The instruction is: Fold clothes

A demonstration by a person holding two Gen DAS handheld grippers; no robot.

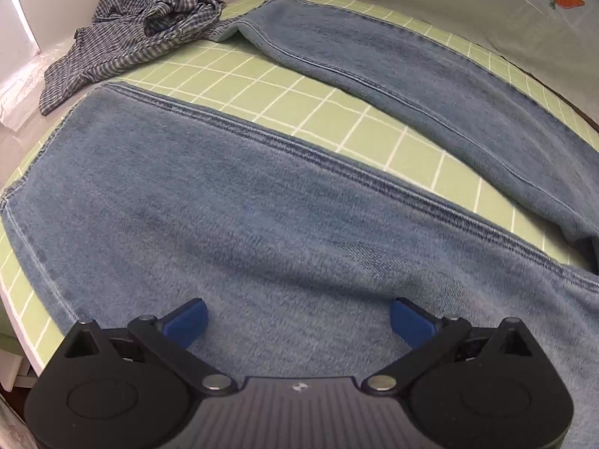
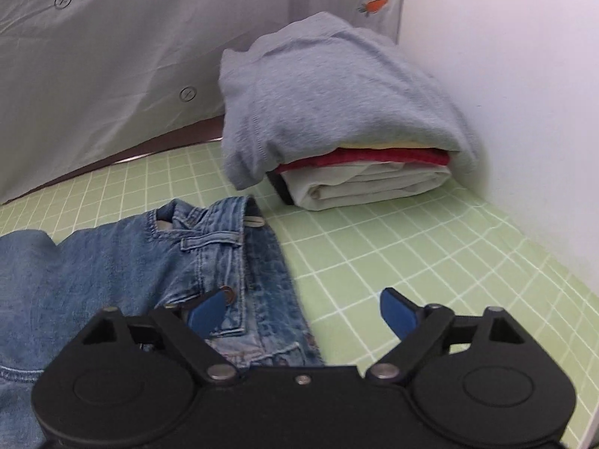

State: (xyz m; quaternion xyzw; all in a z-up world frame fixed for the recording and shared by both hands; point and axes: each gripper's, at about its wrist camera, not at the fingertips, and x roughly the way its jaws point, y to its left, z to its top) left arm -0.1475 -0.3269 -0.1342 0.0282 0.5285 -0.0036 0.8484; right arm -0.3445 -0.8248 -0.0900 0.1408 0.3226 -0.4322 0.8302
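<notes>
Blue jeans [image 1: 262,224] lie spread flat on a green checked table [image 1: 284,89], with the two legs apart in a V. My left gripper [image 1: 297,321] hovers open over the near leg, and nothing sits between its blue pads. In the right wrist view the jeans' waistband [image 2: 209,232], with its belt loops and rivet button, lies at the left. My right gripper [image 2: 303,310] is open above the waistband's edge, its left pad [image 2: 207,312] over the denim and its right pad over bare table [image 2: 411,254].
A crumpled blue checked shirt [image 1: 146,30] lies at the table's far left corner. A stack of folded clothes [image 2: 337,119], grey on top of yellow, red and white, sits against a white wall. A grey sheet with carrot prints [image 2: 112,56] hangs behind the table.
</notes>
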